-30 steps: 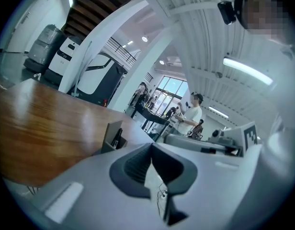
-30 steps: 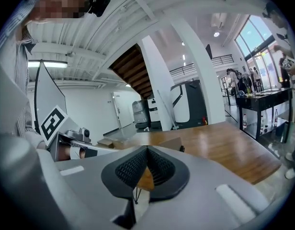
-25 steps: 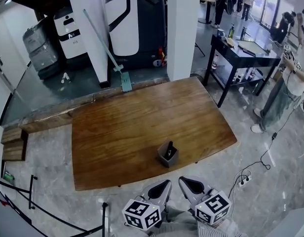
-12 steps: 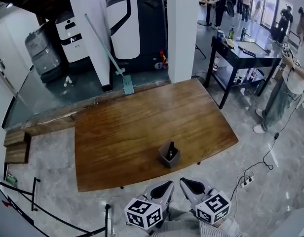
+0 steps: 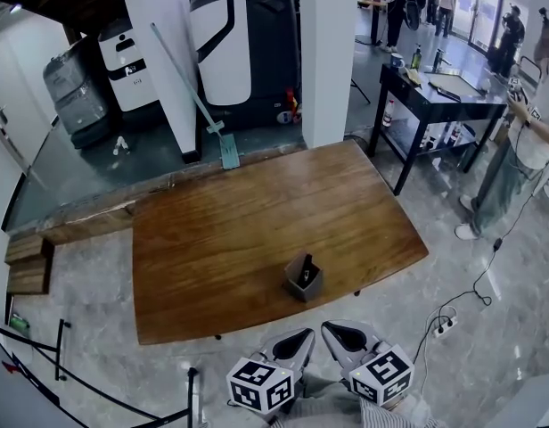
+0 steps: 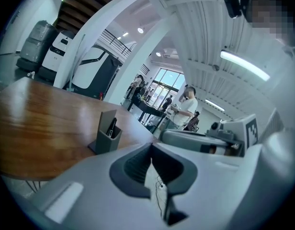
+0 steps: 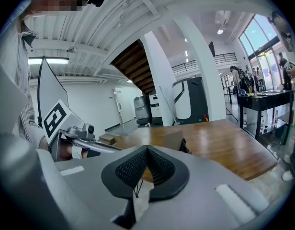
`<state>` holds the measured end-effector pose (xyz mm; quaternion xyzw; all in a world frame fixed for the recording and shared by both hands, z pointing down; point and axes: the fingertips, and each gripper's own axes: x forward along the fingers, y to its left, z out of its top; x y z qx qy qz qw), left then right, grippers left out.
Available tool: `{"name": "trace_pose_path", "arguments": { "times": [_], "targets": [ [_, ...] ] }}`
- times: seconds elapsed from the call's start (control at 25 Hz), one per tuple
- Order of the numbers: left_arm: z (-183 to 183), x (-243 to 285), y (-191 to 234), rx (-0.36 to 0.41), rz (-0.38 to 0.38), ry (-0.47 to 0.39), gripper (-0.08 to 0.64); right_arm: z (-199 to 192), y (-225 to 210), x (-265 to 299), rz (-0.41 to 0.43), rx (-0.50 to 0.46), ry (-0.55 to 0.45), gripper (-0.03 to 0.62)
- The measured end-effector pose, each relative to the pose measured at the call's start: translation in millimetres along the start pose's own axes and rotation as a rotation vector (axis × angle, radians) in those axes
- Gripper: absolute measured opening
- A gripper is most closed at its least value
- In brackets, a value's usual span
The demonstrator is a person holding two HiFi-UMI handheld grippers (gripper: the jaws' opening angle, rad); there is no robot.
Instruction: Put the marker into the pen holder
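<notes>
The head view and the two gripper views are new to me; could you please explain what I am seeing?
There is no robot: a person holds a two-jaw tool in each hand. The head view comes from a camera on the person's head, looking down on a wooden table. The left gripper and right gripper sit at its bottom edge, short of the table. The other two come from a camera on each gripper, looking along its jaws. Both pairs of jaws are together, holding nothing. On the table stands a grey pen holder with a dark marker in it.
</notes>
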<state>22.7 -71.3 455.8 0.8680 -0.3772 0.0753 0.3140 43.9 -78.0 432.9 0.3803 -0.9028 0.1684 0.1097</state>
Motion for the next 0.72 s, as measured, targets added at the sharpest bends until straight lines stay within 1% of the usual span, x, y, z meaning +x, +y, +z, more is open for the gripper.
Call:
{"name": "trace_pose_path", "arguments": {
  "times": [0.24,0.72],
  "targets": [
    [-3.1,-2.7,-4.3,-0.007,-0.003,-0.002,0.008,-5.9,3.2,-3.0,-0.006,-0.009,0.038,0.000],
    [-5.2,-7.4,-5.2,-0.009,-0.002,-0.009,0.008,-7.4,3.5,-5.9,-0.018,-0.020,0.034,0.000]
  ]
}}
